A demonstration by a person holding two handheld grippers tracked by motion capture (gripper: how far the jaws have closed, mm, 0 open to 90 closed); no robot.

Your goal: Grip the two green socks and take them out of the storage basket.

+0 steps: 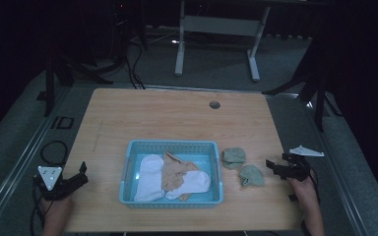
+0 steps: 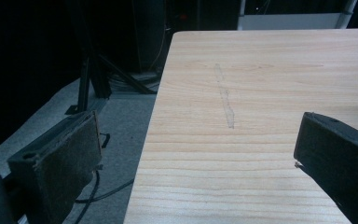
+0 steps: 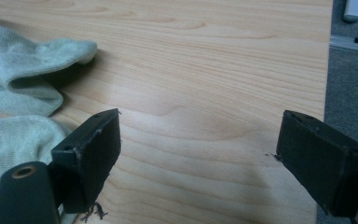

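Note:
A light blue plastic basket sits near the table's front middle, holding white socks and a tan sock. Two pale green socks lie bunched on the wood just right of it, one farther back and one nearer. My right gripper hovers open right of the nearer green sock, nothing between its jaws. My left gripper is open at the table's front left edge, holding nothing, well left of the basket.
The wooden table has a round cable hole at the back. Black stands flank both sides on the grey floor, and a white desk frame stands behind. Cables lie on the floor left.

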